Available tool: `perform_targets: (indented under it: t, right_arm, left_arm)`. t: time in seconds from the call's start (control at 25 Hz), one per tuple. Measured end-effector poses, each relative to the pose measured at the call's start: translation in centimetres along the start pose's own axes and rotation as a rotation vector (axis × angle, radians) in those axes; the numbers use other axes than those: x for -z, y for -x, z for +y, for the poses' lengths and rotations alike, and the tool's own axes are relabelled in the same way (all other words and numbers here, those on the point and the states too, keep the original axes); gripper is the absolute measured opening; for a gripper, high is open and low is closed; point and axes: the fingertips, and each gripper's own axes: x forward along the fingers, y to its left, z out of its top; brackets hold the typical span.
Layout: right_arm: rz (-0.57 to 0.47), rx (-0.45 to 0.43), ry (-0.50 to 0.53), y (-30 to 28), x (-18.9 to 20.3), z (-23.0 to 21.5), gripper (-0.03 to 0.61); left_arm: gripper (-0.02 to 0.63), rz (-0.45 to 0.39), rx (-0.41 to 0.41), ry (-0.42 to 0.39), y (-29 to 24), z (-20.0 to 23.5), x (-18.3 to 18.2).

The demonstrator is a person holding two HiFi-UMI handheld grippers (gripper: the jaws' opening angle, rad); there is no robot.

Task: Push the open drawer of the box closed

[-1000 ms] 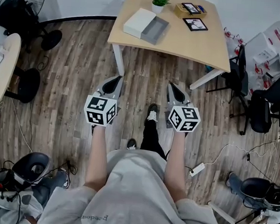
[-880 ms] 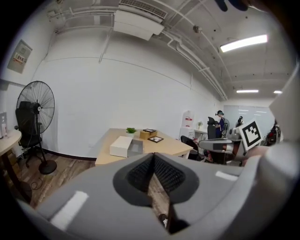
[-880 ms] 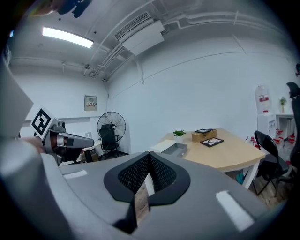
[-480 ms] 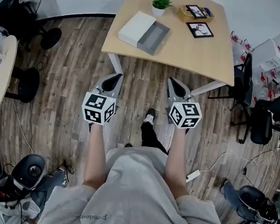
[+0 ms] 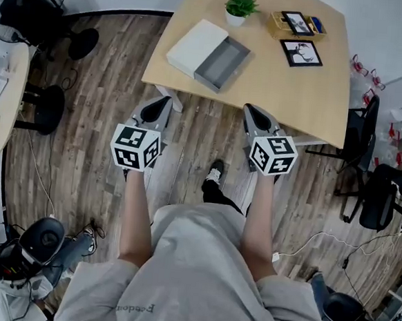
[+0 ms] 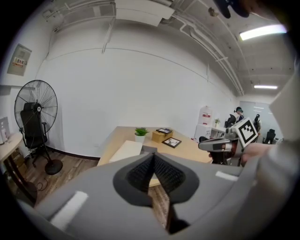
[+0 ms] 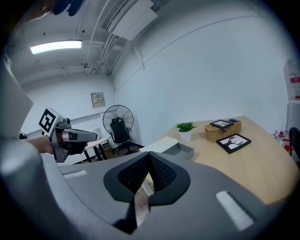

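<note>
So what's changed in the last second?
The person has stepped toward the table, bringing the left hand-held gripper and right hand-held gripper closer to its near edge. Nothing was grasped or released. Both stay shut and empty; the drawer of the box is still open, untouched.

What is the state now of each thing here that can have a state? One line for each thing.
drawer: open, pulled out of the white box, looks empty.
left gripper: shut, nothing between the jaws.
right gripper: shut, nothing between the jaws.
potted plant: upright.
picture frame: lying flat.
</note>
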Motion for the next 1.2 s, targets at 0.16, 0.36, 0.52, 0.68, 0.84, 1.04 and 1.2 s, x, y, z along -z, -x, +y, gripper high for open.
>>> perform_targets:
  t: [0.16,0.36,0.52,0.68,0.84,1.04,1.2]
  right_arm:
    - [0.048,-0.041,0.015,-0.7,0.1,-3.2,-0.002]
    - [0.099,-0.082,0.053,-1.5,1.1,-7.2,-0.002]
    - [0.148,-0.085,0.086,-1.8,2.5,-9.7,-0.002]
    - [0.179,-0.087,0.116,-2.3,2.7,-11.6,-0.002]
    - [0.199,-0.079,0.143,-2.9,2.7,-12.6,-0.002]
    - [0.255,-0.084,0.160,-4.5,4.4,-13.0,-0.002]
    - [0.281,-0.076,0.144,-6.3,5.7,-13.6,-0.002]
  left_arm:
    - [0.052,0.034,-0.008,0.005,-2.9,-0.8,-0.3]
    - [0.052,0.039,-0.006,0.037,-4.9,-1.3,-0.5]
    - [0.052,0.050,0.009,0.061,-5.9,-1.4,0.2]
    - [0.052,0.061,0.018,0.049,-6.9,-0.8,0.2]
    - [0.052,0.082,0.027,0.037,-8.0,0.4,0.7]
    - [0.052,0.084,0.031,0.035,-10.1,2.6,0.8]
    - [0.052,0.087,0.060,0.017,-12.8,4.3,0.3]
